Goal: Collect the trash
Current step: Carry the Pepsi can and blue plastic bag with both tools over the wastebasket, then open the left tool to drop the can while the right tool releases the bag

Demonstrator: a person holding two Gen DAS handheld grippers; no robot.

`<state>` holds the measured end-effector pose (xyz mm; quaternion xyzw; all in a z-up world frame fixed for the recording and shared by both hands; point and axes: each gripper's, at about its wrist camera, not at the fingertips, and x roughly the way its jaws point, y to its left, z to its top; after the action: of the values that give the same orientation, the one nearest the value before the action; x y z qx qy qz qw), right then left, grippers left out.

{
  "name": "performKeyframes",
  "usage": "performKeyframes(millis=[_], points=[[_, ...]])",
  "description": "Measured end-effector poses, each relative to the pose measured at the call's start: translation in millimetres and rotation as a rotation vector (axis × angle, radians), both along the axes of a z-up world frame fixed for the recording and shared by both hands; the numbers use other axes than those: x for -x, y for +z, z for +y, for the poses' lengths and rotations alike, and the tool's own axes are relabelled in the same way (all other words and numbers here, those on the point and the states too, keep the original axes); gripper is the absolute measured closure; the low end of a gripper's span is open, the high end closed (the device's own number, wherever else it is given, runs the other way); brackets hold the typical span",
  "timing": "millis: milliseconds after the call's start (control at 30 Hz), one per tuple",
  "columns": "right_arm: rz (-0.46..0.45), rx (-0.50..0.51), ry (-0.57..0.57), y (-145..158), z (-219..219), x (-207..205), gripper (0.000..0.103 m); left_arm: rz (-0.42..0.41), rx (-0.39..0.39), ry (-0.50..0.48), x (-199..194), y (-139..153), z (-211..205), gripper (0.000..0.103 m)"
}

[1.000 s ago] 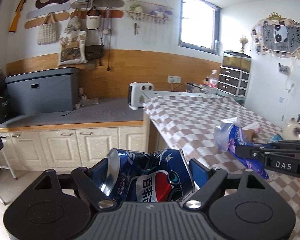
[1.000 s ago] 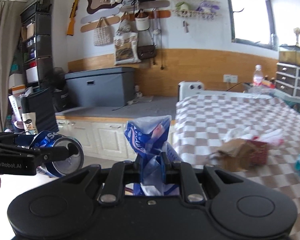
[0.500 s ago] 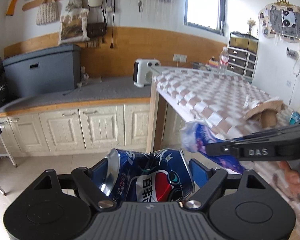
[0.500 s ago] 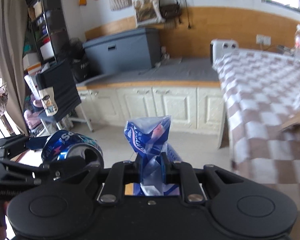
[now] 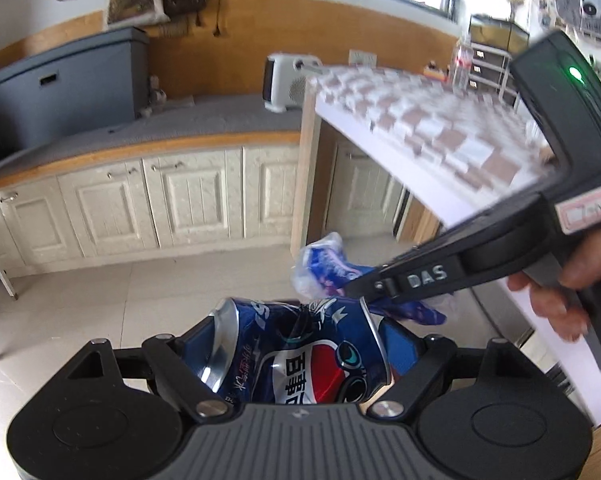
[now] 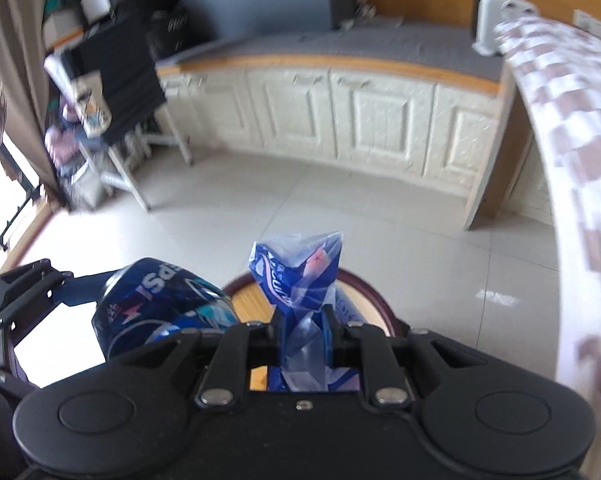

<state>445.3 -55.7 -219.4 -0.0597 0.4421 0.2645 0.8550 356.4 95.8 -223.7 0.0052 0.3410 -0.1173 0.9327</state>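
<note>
My left gripper (image 5: pixel 300 344) is shut on a crushed blue Pepsi can (image 5: pixel 296 356), held crosswise between its blue pads. The same can (image 6: pixel 160 312) shows at the lower left of the right wrist view, in the left gripper (image 6: pixel 112 300). My right gripper (image 6: pixel 303 330) is shut on a crumpled blue plastic wrapper (image 6: pixel 300 276), which sticks up between its narrow jaws. In the left wrist view that wrapper (image 5: pixel 328 272) hangs from the right gripper (image 5: pixel 364 286), just above the can. Below both lies a round wooden rim (image 6: pixel 372 292) with a yellow slatted inside.
A table with a checked cloth (image 5: pixel 428 120) juts in from the right, its edge (image 6: pixel 572 184) close to my right gripper. Cream cabinets (image 5: pixel 180 200) line the far wall. A folding stand with clutter (image 6: pixel 112 92) is at the left. A hand (image 5: pixel 560 288) grips the right handle.
Both grippers have dropped from table height toward the tiled floor and tilted downward. The can and the wrapper stay gripped. The round wooden rim has come into view under them.
</note>
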Motion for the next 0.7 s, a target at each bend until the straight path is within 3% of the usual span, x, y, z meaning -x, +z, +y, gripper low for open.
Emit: performKeyframes(millis=[167,333,600,700], points=[[0.047,0.072,0.072,-34.4,15.4,-16.2,0.085,0.051,0.016,0.018,-11.2,-27.8,8.4,0.017],[0.087,0.116,0.11,-50.4,25.3,-23.1,0.085,0.08,-0.012,-0.042,-12.9,-49.8,1.4,0.017],[0.091,0.112,0.014,-51.5,19.1,-39.6,0.057,0.166,-0.059,-0.082,-21.1,-100.0,-13.0,0.017],[0.105,0.105,0.015,-51.2,18.3,-39.6,0.055,0.191,-0.066,-0.086,-25.9,-113.2,-13.6,0.017]])
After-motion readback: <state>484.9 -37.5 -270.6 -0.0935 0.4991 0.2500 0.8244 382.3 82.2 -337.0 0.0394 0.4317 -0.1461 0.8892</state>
